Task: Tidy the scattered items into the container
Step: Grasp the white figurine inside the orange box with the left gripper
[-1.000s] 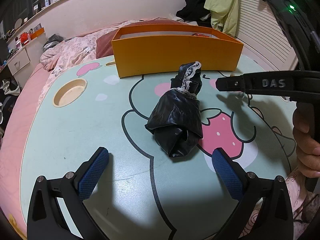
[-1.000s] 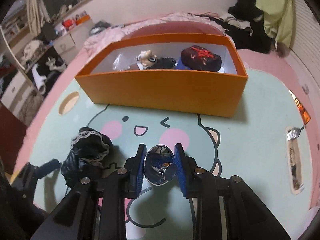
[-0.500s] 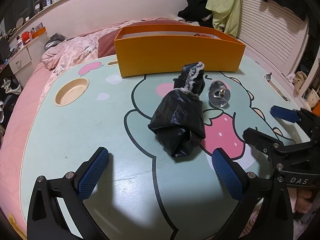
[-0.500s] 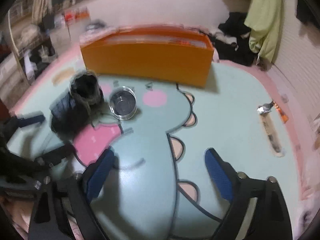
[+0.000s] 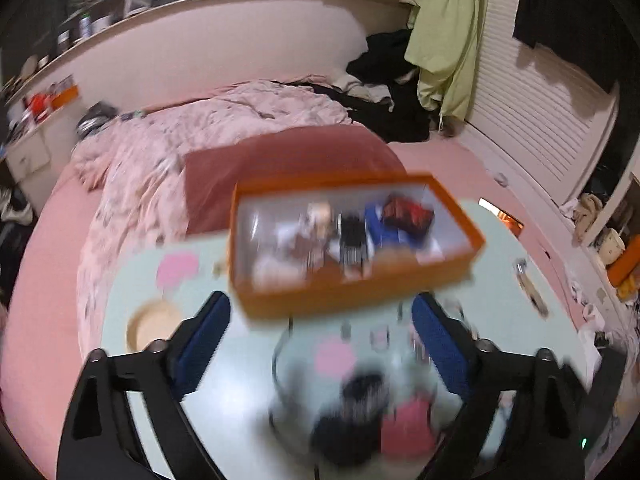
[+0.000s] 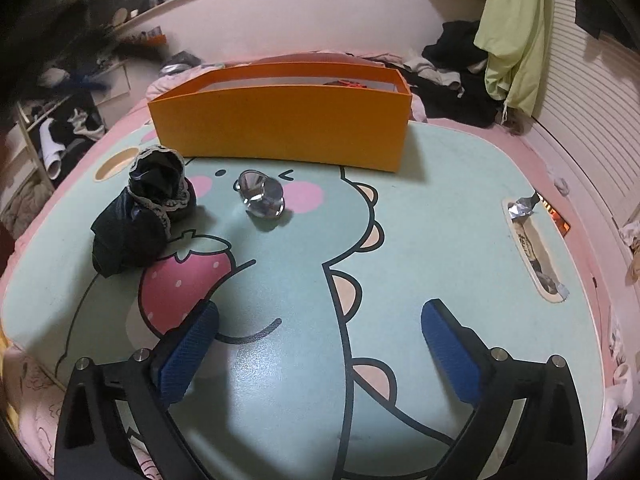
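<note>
An orange box (image 6: 280, 124) stands at the far side of the cartoon table (image 6: 440, 208). A black lace-trimmed cloth bundle (image 6: 144, 216) and a shiny metal cup (image 6: 262, 198) lie on the table before it, apart from each other. My right gripper (image 6: 320, 344) is open and empty, low over the near table. The left wrist view is blurred. My left gripper (image 5: 320, 344) is open and empty, raised high above the table. It looks down into the box (image 5: 356, 296), which holds several items. The bundle (image 5: 352, 420) is a dark smear below.
A round cup recess (image 6: 114, 164) sits at the table's left, a slot with foil (image 6: 532, 240) at its right. A pink bed with bedding (image 5: 200, 140) lies beyond the table. Clothes (image 6: 508, 32) hang at the back right.
My left gripper has risen fast from low behind the bundle to high over the box. My right gripper has let go of the metal cup, opened and drawn back.
</note>
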Available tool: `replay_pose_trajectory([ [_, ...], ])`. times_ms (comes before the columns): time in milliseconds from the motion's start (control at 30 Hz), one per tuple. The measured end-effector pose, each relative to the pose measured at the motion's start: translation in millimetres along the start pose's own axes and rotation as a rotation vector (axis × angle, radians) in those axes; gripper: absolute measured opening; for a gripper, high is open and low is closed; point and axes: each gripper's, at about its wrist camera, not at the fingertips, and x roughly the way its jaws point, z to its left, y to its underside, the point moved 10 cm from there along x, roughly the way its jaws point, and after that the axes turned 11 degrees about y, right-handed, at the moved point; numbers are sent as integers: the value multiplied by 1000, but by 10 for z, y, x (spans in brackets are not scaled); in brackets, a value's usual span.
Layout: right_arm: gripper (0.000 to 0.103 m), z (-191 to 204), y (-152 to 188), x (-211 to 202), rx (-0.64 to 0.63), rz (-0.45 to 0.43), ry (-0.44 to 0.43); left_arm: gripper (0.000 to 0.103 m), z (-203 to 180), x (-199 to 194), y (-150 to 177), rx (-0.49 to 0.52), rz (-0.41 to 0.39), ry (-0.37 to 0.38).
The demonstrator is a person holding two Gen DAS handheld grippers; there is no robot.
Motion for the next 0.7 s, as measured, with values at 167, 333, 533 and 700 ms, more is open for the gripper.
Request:
replay_pose_trajectory([
  [167, 102, 10, 3, -11, 1, -4, -1, 59, 200, 792, -490, -119, 156, 10],
  [333, 102, 17, 11, -15, 6, -12, -5, 42, 402, 1383, -373, -276, 264, 16],
  [533, 102, 29, 16, -29, 6, -20, -9, 43, 434, 1558, -427, -311, 218, -4],
  [700, 102, 41, 21, -36, 5, -23, -9, 42, 409, 1712, -314, -282, 271, -31],
])
